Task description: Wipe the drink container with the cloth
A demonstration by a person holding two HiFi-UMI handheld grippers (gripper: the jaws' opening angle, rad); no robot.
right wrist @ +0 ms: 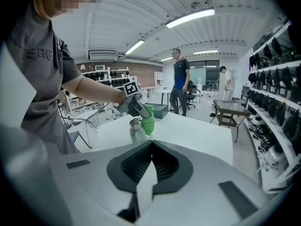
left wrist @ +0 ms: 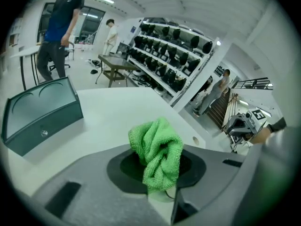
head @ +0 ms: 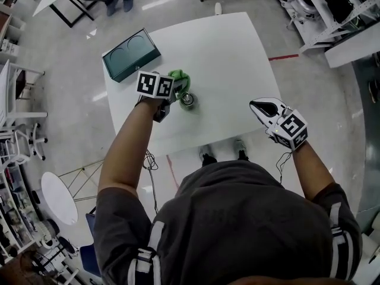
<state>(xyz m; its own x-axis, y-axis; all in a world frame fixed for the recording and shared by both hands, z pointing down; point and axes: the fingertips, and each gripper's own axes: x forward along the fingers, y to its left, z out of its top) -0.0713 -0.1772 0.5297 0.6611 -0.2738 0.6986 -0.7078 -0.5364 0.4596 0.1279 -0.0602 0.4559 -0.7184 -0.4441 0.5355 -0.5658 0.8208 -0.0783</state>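
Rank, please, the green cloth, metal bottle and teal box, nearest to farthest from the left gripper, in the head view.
1. The green cloth, clamped by the left gripper.
2. The metal bottle, just right of it.
3. The teal box, farther off, up-left.

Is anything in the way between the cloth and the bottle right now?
Nothing visible. The left gripper holds the cloth right beside the bottle, with no other thing between them. The green box sits off at the table's far left corner, away from the path.
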